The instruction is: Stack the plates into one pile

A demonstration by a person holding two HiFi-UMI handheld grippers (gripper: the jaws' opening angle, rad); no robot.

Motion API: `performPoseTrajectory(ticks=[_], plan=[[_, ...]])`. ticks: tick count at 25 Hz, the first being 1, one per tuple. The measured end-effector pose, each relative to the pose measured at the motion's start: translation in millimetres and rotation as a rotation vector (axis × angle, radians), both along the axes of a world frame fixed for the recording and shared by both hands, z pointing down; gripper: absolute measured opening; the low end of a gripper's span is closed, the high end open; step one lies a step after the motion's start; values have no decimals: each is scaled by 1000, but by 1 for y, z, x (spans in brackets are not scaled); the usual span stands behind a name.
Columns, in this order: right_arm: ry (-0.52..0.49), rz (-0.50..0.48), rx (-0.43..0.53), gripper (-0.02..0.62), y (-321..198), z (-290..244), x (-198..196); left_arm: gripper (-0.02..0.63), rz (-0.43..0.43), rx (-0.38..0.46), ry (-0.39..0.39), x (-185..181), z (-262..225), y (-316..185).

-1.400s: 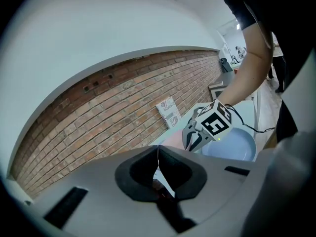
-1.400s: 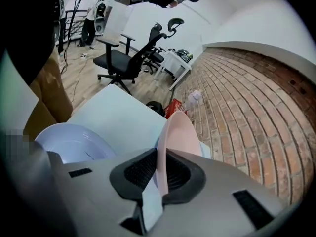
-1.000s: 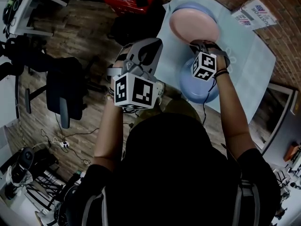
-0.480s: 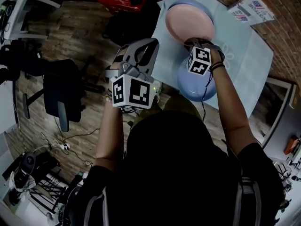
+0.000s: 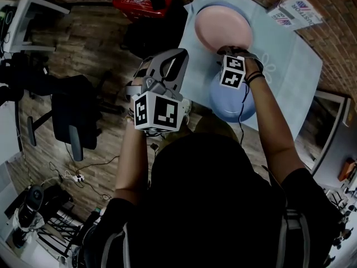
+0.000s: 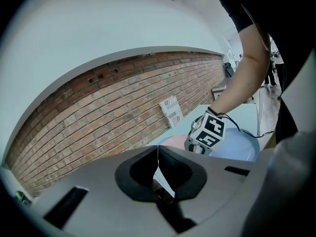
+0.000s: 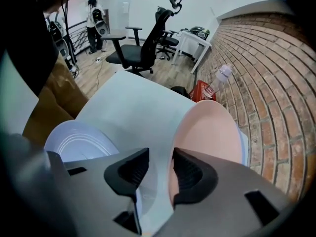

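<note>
Grey left gripper [image 5: 172, 60] hangs beside the table [image 5: 290, 66], jaws together, empty. Pink plate [image 5: 223, 27] lies on a blue plate [image 5: 207, 9]. The right gripper [image 5: 233, 52] has its jaws just opening, apart around the pink rim, above another blue plate [image 5: 234, 108].

No word can be read for certain. At one o'clock in the head view a white carton [image 5: 295, 9] bears blue and red print — too small to make out. The left gripper's cube [image 5: 158, 111] and the right gripper's cube [image 5: 232, 72] carry black-and-white square markers — no letters.
</note>
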State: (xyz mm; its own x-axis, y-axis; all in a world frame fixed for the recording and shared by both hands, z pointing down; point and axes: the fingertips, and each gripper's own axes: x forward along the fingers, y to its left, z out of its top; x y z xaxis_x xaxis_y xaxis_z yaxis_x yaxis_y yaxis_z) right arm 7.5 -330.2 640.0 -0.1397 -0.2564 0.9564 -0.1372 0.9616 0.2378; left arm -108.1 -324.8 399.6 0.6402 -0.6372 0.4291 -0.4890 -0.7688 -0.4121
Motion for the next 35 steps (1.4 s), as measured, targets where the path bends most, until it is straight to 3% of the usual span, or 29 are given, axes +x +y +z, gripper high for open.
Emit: performPoseTrajectory(ticks=[11, 22, 28, 35], plan=[[-4, 6, -5, 167, -3, 3, 0, 23, 4, -2, 3, 3, 0, -5], [2, 100, 6, 187, -23, 24, 10, 23, 13, -11, -15, 4, 4, -6], [3, 101, 8, 187, -26, 26, 9, 23, 20, -11, -25, 4, 7, -8], [-6, 131, 71, 187, -24, 18, 10, 23, 19, -14, -46, 0, 9, -13]])
